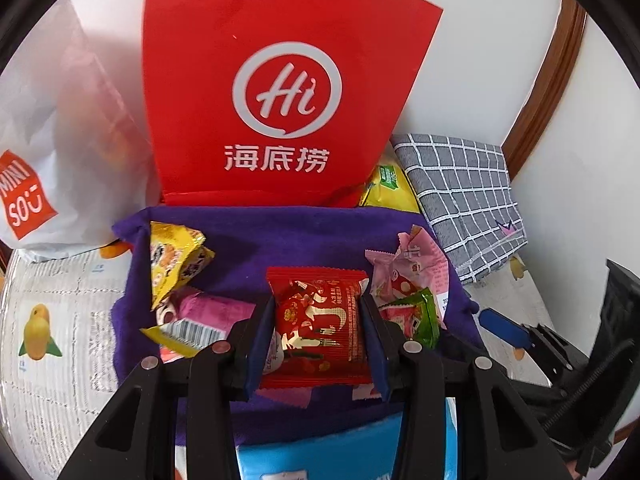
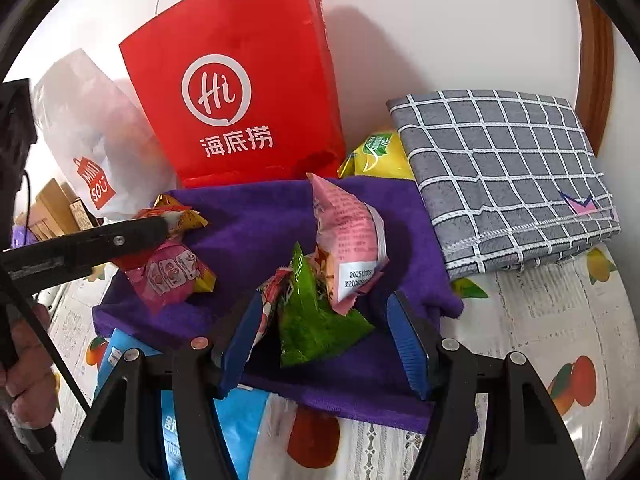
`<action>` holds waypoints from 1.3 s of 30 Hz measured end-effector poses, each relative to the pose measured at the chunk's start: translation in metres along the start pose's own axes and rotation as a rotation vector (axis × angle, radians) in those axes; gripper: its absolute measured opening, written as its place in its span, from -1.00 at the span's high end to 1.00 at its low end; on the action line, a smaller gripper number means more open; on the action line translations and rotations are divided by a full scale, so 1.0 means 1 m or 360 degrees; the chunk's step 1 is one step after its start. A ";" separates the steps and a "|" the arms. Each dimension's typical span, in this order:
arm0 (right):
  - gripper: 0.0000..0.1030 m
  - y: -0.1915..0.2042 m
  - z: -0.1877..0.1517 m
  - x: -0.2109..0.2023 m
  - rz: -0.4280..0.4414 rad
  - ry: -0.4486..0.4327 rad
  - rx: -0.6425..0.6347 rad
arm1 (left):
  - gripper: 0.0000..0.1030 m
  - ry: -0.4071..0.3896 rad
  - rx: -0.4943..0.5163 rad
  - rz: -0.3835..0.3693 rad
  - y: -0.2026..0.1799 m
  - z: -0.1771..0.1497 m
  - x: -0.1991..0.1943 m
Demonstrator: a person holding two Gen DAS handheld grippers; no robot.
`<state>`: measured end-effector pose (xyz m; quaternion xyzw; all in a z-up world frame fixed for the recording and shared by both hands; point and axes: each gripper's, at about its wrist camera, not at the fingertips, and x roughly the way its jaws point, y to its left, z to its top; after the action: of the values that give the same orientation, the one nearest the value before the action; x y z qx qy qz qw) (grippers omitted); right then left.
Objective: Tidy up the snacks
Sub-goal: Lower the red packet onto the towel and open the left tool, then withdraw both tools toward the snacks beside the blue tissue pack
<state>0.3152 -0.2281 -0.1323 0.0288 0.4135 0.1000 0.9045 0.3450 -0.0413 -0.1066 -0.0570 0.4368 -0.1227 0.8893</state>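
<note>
Small snack packets lie on a purple towel (image 1: pixel 280 236). My left gripper (image 1: pixel 318 312) is shut on a red packet (image 1: pixel 318 324) and holds it over the towel. Left of it lie a yellow packet (image 1: pixel 174 258) and a pink packet (image 1: pixel 208 306). At the right lie a pale pink packet (image 1: pixel 412 268) and a green packet (image 1: pixel 422 314). My right gripper (image 2: pixel 326 320) is open, its blue fingers on either side of the green packet (image 2: pixel 312 320) and the pale pink packet (image 2: pixel 348 240). The left gripper shows as a black bar in the right wrist view (image 2: pixel 92 244).
A red paper bag (image 1: pixel 276 88) stands behind the towel. A white plastic bag (image 1: pixel 60 140) is at its left. A yellow pouch (image 1: pixel 386 188) and a folded grey checked cloth (image 1: pixel 464 196) lie at the right. A blue packet (image 2: pixel 236 420) lies at the towel's near edge.
</note>
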 end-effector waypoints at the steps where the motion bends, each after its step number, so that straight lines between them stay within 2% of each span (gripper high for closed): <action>1: -0.24 -0.001 -0.001 0.000 0.0003 -0.0001 0.0002 | 0.22 0.0009 0.0004 0.0004 -0.001 0.000 0.004; 16: -0.24 -0.010 -0.005 0.005 0.0062 0.0027 0.0077 | 0.21 0.0112 -0.0004 0.0072 0.001 -0.009 0.036; 23: -0.24 -0.016 -0.006 0.008 0.0145 0.0051 0.0141 | 0.20 0.0122 -0.0023 0.0048 0.003 -0.012 0.037; 28: -0.24 -0.015 -0.006 0.006 0.0145 0.0040 0.0133 | 0.15 0.0130 -0.0058 0.0035 0.004 -0.010 0.036; 30: -0.24 -0.013 -0.005 0.005 0.0153 0.0037 0.0131 | -0.03 0.0141 -0.0063 0.0037 0.004 -0.009 0.034; 36: -0.24 -0.011 -0.005 0.004 0.0222 0.0054 0.0145 | -0.09 0.0096 -0.0107 0.0071 0.008 -0.013 0.007; 39: -0.24 -0.005 -0.003 -0.007 0.0232 0.0013 0.0119 | -0.09 0.0065 -0.0112 0.0085 0.014 -0.018 -0.014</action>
<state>0.3094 -0.2342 -0.1296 0.0922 0.4175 0.1500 0.8915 0.3245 -0.0244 -0.1100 -0.0740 0.4603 -0.0847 0.8806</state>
